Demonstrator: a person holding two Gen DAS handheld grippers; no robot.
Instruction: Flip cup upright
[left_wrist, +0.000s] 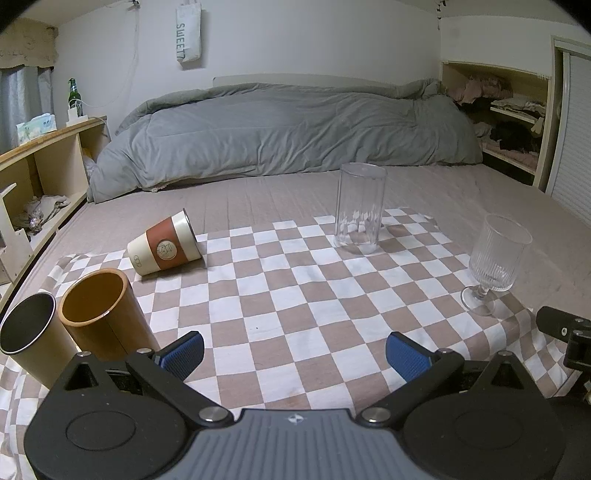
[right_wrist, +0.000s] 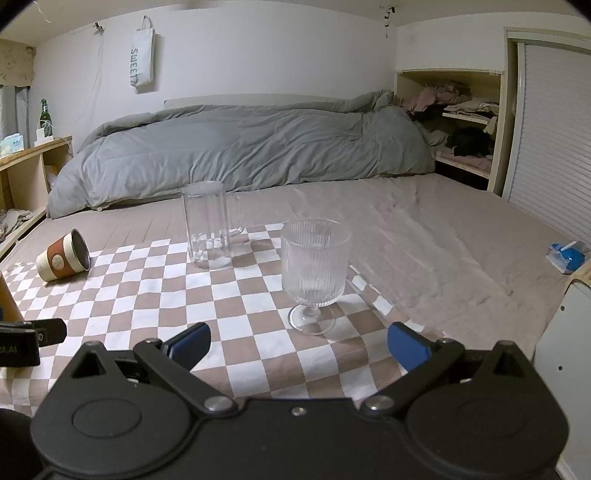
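My left gripper (left_wrist: 293, 354) and right gripper (right_wrist: 298, 345) gape wide, both empty. The cup (left_wrist: 166, 248) lies tipped on the checked cloth (left_wrist: 295, 295), far left. It may roll if I nudge it, and the two upright cups (left_wrist: 92, 314) crowd my left approach.

Cream-and-rust cup (left_wrist: 166, 247), brown-white checked cloth (left_wrist: 295, 295)

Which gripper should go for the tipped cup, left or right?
Left. The tipped cup lies just ahead-left of the open left gripper. From the open right gripper it sits far left, across the cloth, with the goblet close in front.
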